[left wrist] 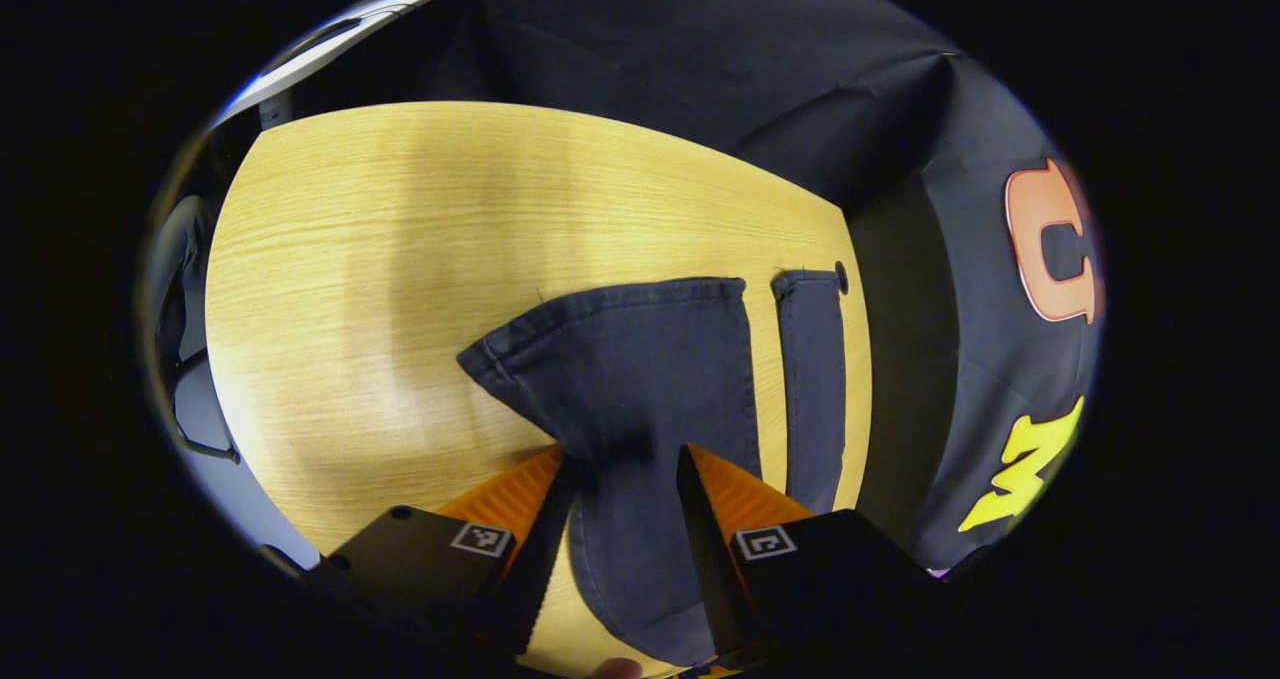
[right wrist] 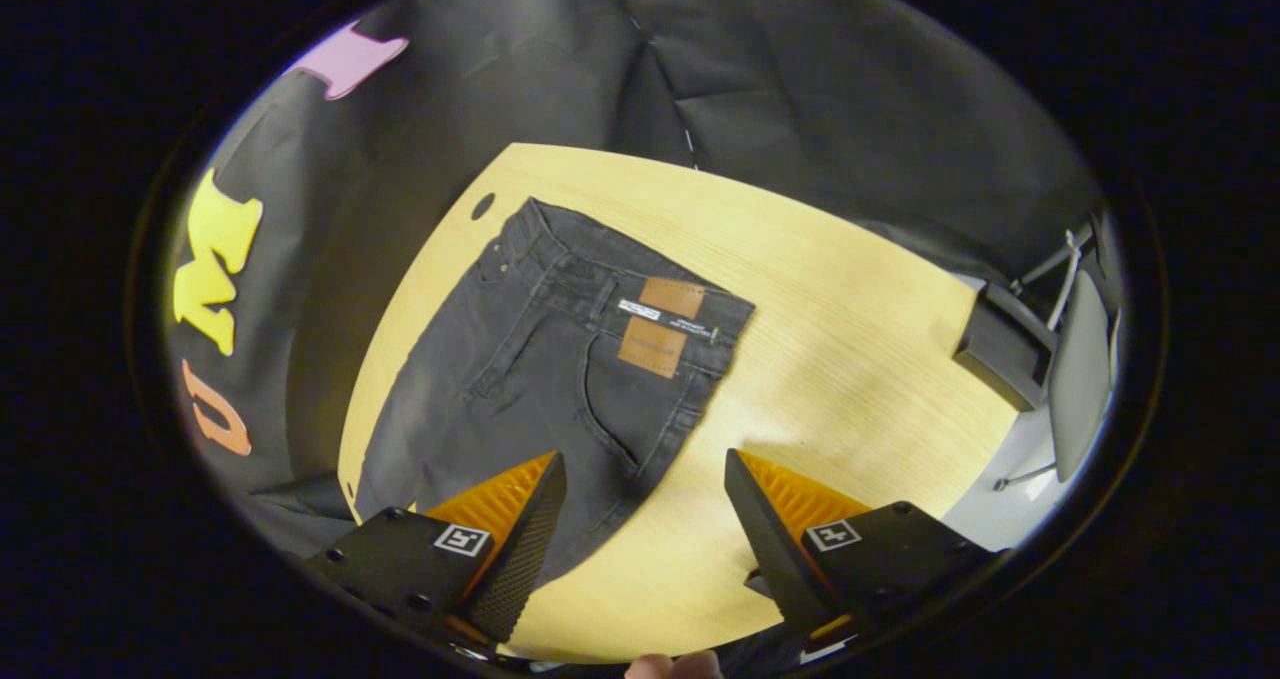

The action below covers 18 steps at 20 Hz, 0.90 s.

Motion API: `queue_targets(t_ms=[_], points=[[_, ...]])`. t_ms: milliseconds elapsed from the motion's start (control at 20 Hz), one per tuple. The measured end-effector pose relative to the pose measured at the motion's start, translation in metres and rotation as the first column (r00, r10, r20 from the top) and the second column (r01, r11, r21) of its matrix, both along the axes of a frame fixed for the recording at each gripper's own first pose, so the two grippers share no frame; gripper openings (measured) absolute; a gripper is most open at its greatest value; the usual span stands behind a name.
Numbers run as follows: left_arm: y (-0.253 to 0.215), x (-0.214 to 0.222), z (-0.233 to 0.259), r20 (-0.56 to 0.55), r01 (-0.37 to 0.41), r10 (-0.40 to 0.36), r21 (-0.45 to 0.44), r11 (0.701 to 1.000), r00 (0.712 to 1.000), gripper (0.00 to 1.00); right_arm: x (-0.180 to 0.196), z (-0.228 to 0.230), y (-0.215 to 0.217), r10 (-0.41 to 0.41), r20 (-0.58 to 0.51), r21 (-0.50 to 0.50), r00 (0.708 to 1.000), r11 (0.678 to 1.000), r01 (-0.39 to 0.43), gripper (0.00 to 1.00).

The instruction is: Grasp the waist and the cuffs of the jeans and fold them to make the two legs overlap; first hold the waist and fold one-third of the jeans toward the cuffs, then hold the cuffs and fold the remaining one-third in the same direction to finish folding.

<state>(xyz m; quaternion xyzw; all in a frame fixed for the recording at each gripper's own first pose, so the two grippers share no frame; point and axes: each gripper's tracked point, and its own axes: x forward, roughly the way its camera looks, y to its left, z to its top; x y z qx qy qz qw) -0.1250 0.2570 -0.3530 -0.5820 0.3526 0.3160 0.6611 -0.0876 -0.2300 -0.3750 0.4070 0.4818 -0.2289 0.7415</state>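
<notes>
Jeans (right wrist: 540, 369): flat on table (right wrist: 850, 319), waist upper centre, 2 legs running lower left. Right gripper (right wrist: 645, 519): spread, empty, above hip edge. Left gripper (left wrist: 625, 519): fingers straddle 1 cuff (left wrist: 620, 359); pinch cannot be confirmed.

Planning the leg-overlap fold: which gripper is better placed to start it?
Left. In the left gripper view, the left gripper has a jeans leg between its fingers near the cuff. In the right gripper view, the right gripper is open above the waist, gripping nothing.
</notes>
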Motion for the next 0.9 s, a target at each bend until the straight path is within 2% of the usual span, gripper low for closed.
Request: queue_targets(t_ms=[150,200,250,450,500,550,650,800,900], points=[[0.005,-0.002,-0.002,-0.003,-0.048,0.048,-0.038,0.998,0.999,0.47,0.010,-0.009,0.000,-0.091,-0.003,0.056,0.996,0.994,0.091,0.98],[0.006,-0.003,-0.003,-0.006,-0.059,0.058,-0.045,0.997,0.998,0.43,0.014,-0.011,0.003,-0.090,-0.003,0.060,0.996,0.994,0.090,0.93],[0.004,-0.002,-0.004,-0.008,-0.063,0.063,-0.048,0.997,0.998,0.38,0.019,-0.009,0.004,-0.081,0.000,0.058,0.997,0.995,0.081,0.97],[0.003,0.005,-0.005,-0.021,-0.038,0.037,-0.048,0.998,0.999,0.28,0.040,-0.012,0.015,-0.048,-0.004,0.015,0.999,0.999,0.048,0.99],[0.000,0.007,-0.005,-0.024,-0.030,0.029,-0.046,0.998,0.999,0.27,0.041,-0.015,0.014,-0.045,-0.021,-0.008,0.999,0.999,0.045,0.93],[-0.001,0.010,-0.005,-0.027,-0.022,0.021,-0.044,0.999,0.999,0.25,0.043,-0.016,0.014,-0.060,-0.034,-0.031,0.998,0.998,0.059,0.96],[-0.002,0.015,-0.008,-0.039,-0.008,0.006,-0.036,0.999,0.999,0.22,0.042,-0.021,0.012,-0.107,-0.072,-0.075,0.992,0.992,0.101,0.96],[-0.001,0.017,-0.009,-0.054,0.005,-0.007,-0.030,1.000,0.999,0.15,0.037,-0.026,0.006,-0.174,-0.140,-0.116,0.975,0.980,0.158,0.83],[-0.002,0.019,-0.010,-0.054,0.009,-0.011,-0.037,0.999,0.998,0.13,0.025,-0.027,-0.003,-0.163,-0.195,-0.140,0.967,0.981,0.137,0.50]])
